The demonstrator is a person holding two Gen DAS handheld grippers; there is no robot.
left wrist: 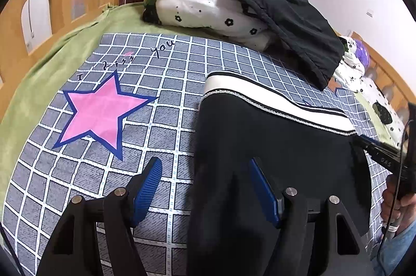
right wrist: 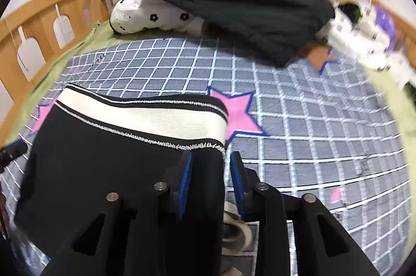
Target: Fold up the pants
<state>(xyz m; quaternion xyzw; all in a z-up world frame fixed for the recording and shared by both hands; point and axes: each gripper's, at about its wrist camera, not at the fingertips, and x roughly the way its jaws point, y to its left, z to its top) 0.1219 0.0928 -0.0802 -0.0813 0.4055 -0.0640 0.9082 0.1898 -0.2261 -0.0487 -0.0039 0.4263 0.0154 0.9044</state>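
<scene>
**A:** Place of the pants [left wrist: 273,146]?

**B:** Flat on the bed, on top of the checked blanket [left wrist: 169,99], with the white waistband [left wrist: 273,99] toward the pile of bedding [left wrist: 208,8] and the dark jacket [left wrist: 286,21]. Apart from both, though near on the jacket's side.

**A:** And the left hand-held gripper [left wrist: 205,190]?

**B:** Spread wide, straddling the left edge of the pants, with one finger over the blanket and the other over black cloth. Pinching nothing.

**A:** The right hand-held gripper [right wrist: 212,179]?

**B:** Narrower, but parted. Sits just below the waistband, with the right edge of the pants between the pads. Presses on no cloth, judging by a rather blurred view.

**A:** Likely trouble from here?

**B:** Probably closing on too little. With only the very edge between the pads, easy to catch the top layer alone. Then lifts one layer and leaves the other bunched on the bed.

**A:** Or closing on too much?

**B:** Possible too. Could nip the blanket along with the pants, given an outer finger over it on each side. Then drags the blanket up into the fold.

**A:** Anything else?

**B:** Uneven grips. With one side spread and the other nearly closed, risks pulling one corner first, skewing the waistband and leaving the halves out of line. Also worth watching the jacket: easy to snag its hem by swinging cloth that way.
</scene>
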